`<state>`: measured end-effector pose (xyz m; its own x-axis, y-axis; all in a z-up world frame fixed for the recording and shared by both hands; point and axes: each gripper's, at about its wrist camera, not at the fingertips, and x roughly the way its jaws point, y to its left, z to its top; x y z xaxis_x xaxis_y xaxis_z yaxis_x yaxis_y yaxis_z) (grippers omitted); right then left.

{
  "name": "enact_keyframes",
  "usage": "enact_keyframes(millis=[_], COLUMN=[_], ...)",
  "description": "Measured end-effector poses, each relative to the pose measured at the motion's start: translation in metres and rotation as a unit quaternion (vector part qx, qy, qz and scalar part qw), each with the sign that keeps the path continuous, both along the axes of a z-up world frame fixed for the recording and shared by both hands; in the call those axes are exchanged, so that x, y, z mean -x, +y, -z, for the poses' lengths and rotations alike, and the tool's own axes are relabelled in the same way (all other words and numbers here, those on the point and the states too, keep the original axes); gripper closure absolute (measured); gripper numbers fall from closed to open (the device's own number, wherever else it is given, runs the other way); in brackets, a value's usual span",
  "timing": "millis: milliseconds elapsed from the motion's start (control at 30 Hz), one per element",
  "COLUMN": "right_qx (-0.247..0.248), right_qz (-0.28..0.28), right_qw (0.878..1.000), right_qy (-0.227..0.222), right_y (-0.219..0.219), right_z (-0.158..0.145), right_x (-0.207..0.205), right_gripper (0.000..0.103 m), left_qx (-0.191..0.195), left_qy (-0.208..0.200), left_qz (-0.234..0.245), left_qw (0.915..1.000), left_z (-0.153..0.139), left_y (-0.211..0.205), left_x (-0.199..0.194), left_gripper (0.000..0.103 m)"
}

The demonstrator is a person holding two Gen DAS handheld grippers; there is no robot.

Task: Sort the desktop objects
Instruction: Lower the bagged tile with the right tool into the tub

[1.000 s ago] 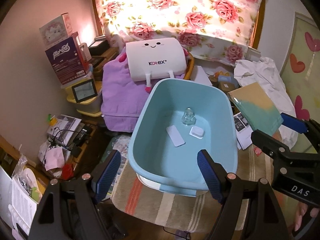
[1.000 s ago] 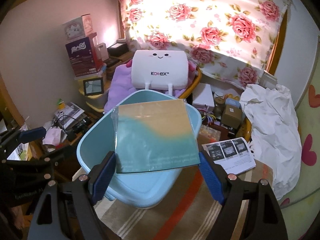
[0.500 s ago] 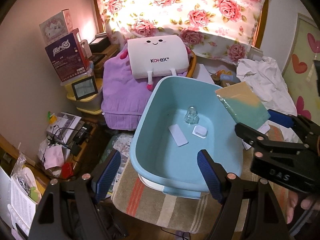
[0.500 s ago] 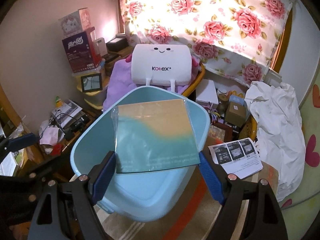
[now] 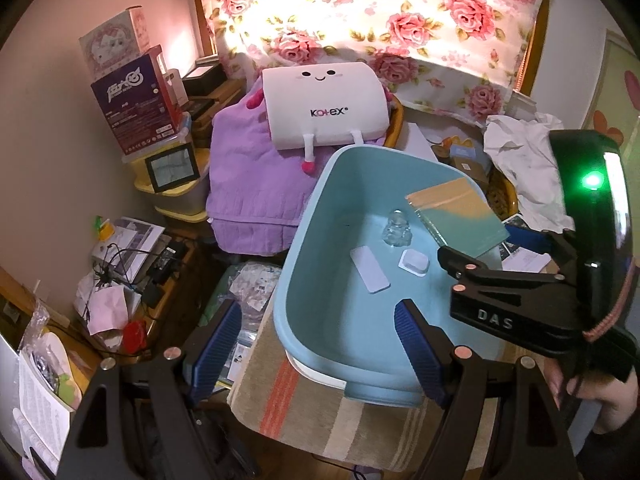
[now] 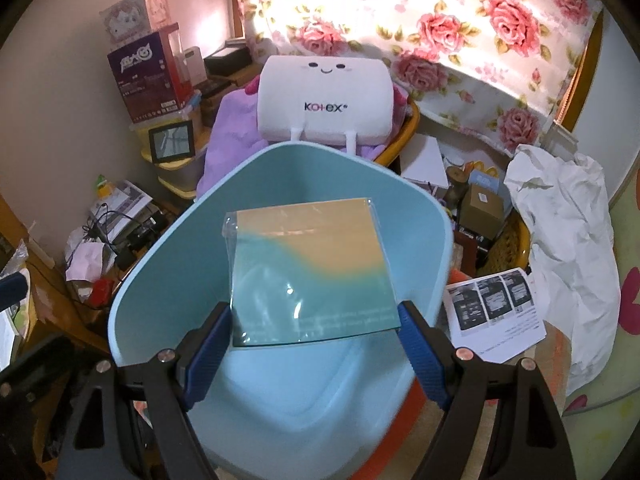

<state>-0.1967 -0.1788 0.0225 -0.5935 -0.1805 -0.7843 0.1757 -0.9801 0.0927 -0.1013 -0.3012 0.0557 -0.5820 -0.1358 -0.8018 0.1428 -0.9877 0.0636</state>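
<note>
Square packet, flat, clear-wrapped, tan in its upper part and teal in its lower: gripped by its two lower side edges between the blue pads of the right gripper, jaws set wide to span its full width. In the right wrist view it sits mid-frame, over the open mouth of the light blue tub. In the left wrist view the same packet shows right of centre, above the tub's right-hand interior, with the right gripper coming in from the right edge, a green light lit on its housing. A hand shows at the lower right edge of that frame.

Left gripper: jaws wide apart, nothing between the pads; low in frame, over the tub's near rim.

Tub contents, on its floor, left wrist view:
- white flat strip, lying at an angle, centre;
- small white square piece, just right of the strip;
- small clear glass object, just above both.

Tub stands on a striped cloth, lower centre. Behind it, upper centre: white plush cushion with a smiling face, resting on a purple blanket. Floral curtain across the top. Printed sheet lies right of the tub in the right wrist view.
</note>
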Motion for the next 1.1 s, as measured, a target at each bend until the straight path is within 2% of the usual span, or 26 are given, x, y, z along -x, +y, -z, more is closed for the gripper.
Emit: enact_keyframes(millis=[467,767,1100], right_qx=[0.001,-0.001,-0.013], right_qz=[0.003,-0.002,-0.007], right_qw=[0.997,0.988,0.982], right_qy=[-0.082,-0.157,-0.187], right_y=[-0.024,-0.038,-0.048], right_z=[0.057,0.102,0.126], right_x=[0.056,0.084,0.1], right_gripper=[0.018,0.018,0.018], left_qx=[-0.004,-0.006,-0.009], left_qy=[-0.006,-0.008,-0.012], left_qz=[0.001,0.001,0.0], left_qw=[1.0,1.0,0.9999], left_z=[0.009,0.012,0.016], left_y=[-0.012,-0.019,-0.022], left_x=[0.013,0.02,0.026], left_gripper=[0.021,0.021,0.021])
